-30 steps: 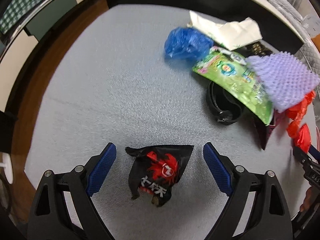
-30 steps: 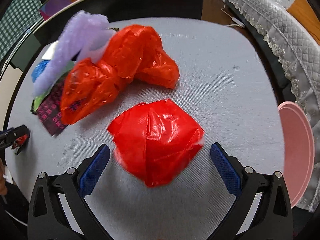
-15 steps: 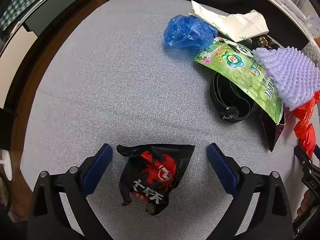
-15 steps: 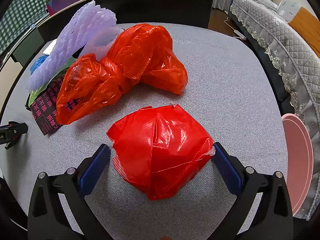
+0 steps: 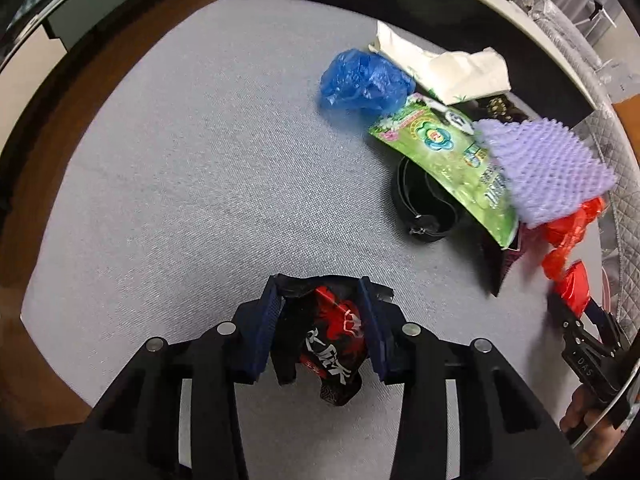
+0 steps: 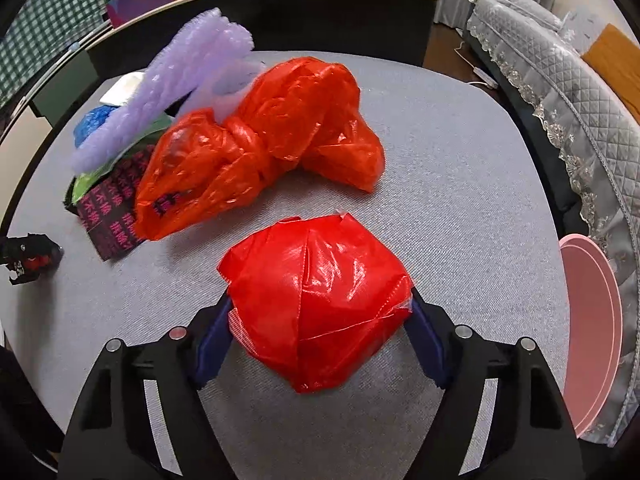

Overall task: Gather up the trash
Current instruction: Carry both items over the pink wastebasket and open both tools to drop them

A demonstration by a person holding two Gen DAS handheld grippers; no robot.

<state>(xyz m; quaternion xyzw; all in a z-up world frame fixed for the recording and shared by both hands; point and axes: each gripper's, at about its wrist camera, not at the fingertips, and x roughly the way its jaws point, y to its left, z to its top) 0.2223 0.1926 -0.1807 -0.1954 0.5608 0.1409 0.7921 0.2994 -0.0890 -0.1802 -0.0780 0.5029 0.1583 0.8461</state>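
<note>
The left hand-held gripper (image 5: 320,320) points steeply down at the grey fabric-covered table (image 5: 192,168), its jaws closing around a crumpled black snack wrapper with red and white print (image 5: 326,344). Both blue pads touch the wrapper's sides, and its lower end hangs out below them. Nothing lies between this wrapper and the rest of the litter; bare cloth stretches ahead of it.

Farther back on the right a pile crowds together: a crumpled blue plastic bag (image 5: 362,82), a folded white paper bag (image 5: 448,68) just behind it, a green printed pouch (image 5: 452,164) leaning over a coiled black belt (image 5: 424,204), and a lilac foam net sleeve (image 5: 548,168) resting on the pouch. A dark packet with pink lettering (image 6: 110,216) pokes out under the pile.

The right hand-held gripper (image 6: 320,316) is also closing, with a puffy bright red plastic packet (image 6: 320,304) between its jaws. The packet fills the gap from pad to pad, bulges above them and sits on the table. Just beyond it lies a knotted, translucent orange-red plastic bag (image 6: 272,140), apart from the packet by a narrow strip of cloth and leaning against the foam sleeve. A pink round basin (image 6: 592,328) stands off the table's right edge, beside a sofa under a grey quilted cover (image 6: 560,92).
</note>
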